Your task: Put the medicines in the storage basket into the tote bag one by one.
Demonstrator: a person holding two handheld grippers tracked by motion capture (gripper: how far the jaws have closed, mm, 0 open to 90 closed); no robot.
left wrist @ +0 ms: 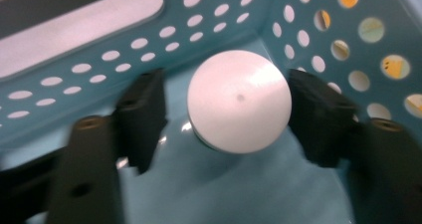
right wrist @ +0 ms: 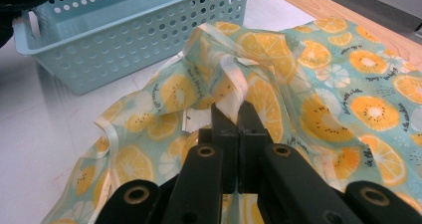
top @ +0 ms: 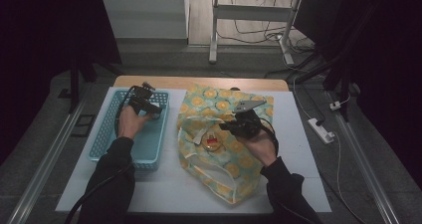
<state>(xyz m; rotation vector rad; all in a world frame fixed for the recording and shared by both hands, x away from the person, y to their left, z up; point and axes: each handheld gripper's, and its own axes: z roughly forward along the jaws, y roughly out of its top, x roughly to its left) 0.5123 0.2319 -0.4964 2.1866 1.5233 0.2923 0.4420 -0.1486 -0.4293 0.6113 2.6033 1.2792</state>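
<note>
White round lid, seemingly the top of a small jar, stands on the floor of the blue perforated basket, close to a corner. That is one jar, one basket, one tote bag printed with orange slices, and two hand-held grippers.

In the left gripper view the left hand-held gripper is down inside the basket with the lid between its jaws. The right-hand pad looks to be at the lid's edge, while a narrow gap shows at the left-hand pad, so it is not yet clenched on it; blur makes the contact hard to judge.

The right hand-held gripper is clenched, jaws pressed together on a fold of the bag's fabric at its opening, holding the mouth up. In the high view a small red and yellow item lies inside the bag.

Basket and bag sit side by side on a white counter with a wooden edge at the far side. The room is dim; a metal-legged desk stands beyond, and cables and a power strip lie on the grey floor.
</note>
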